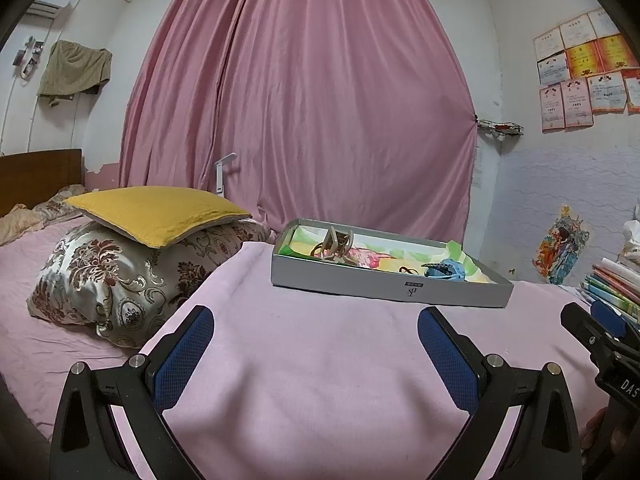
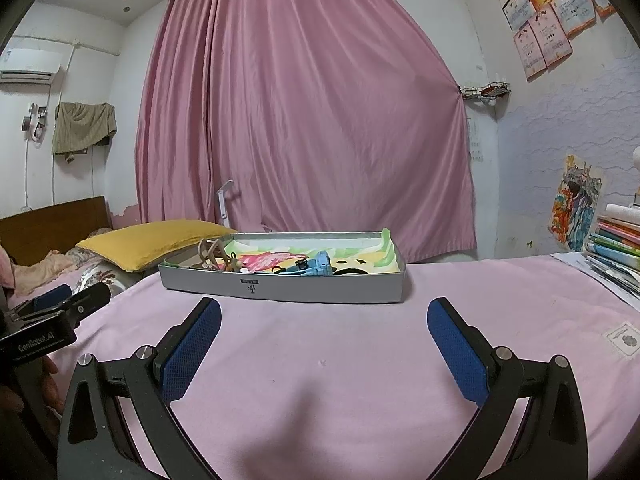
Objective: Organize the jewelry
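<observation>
Matt grey card box (image 2: 280,286) (paper-lined) on soft pink cloth bedspread (image 2: 340,360).

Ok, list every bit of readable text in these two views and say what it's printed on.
"GenRobot.AI": on the left gripper body, seen in the right wrist view.
"DAS": cut off at the frame edge, on the right gripper body.
Logo on the grey box front: too small to read.
Wall certificates: too blurred to read.
Book stack spines: unreadable.
</observation>
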